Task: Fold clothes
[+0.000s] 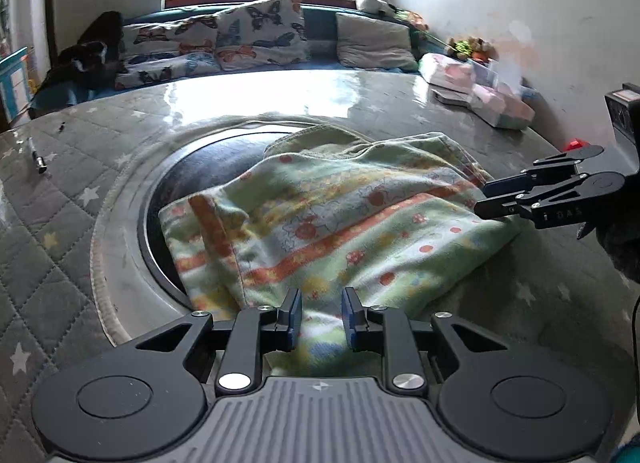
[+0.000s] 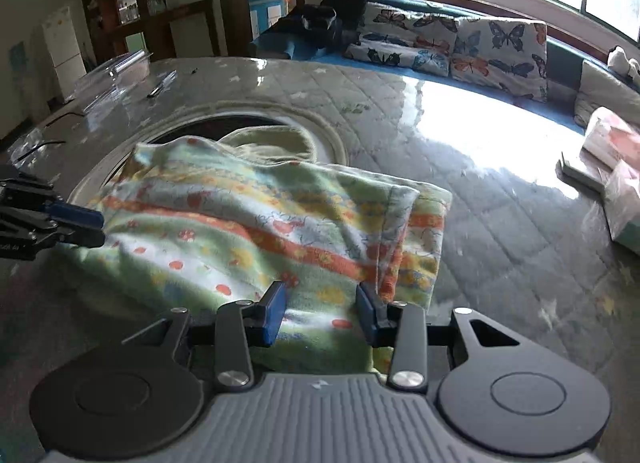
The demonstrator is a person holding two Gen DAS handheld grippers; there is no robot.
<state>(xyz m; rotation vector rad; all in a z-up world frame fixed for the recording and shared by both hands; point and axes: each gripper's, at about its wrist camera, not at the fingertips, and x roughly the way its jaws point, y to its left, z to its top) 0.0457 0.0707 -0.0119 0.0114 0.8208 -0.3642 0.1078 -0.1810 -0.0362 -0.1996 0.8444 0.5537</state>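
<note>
A: Left wrist view first. Any containers?

B: Only the round recess (image 1: 208, 167) sunk into the quilted table cover (image 1: 60, 243). Dark inside, and partly covered by the flowered cloth (image 1: 340, 215), which spills from the recess's right half out onto the cover to the right and toward the camera. Nothing else to make out inside. Pink packs (image 1: 460, 71) well beyond the recess, to the far right.

A: And the tongs?

B: Left tongs (image 1: 323, 319) at the near side of the recess, jaws parted only narrowly, cloth running between the blue pads. Pressing on it or not: cannot tell. Right tongs (image 1: 482, 199) right of the recess, tips at the cloth's right edge.

A: Now the right wrist view.

B: Same recess (image 2: 224, 123), seen with the cloth (image 2: 260, 223) heaped over its near rim and stretching toward the camera. Clear plastic tub (image 2: 112, 75) left of and beyond the recess; contents impossible to tell.

A: Tongs here?

B: Right tongs (image 2: 320, 315) on the near side of the recess, jaws moderately apart, cloth lying between and below the pads, not clamped by them. Left tongs (image 2: 92, 229) left of the recess, fingers close together, tips against the cloth's left edge.
</note>
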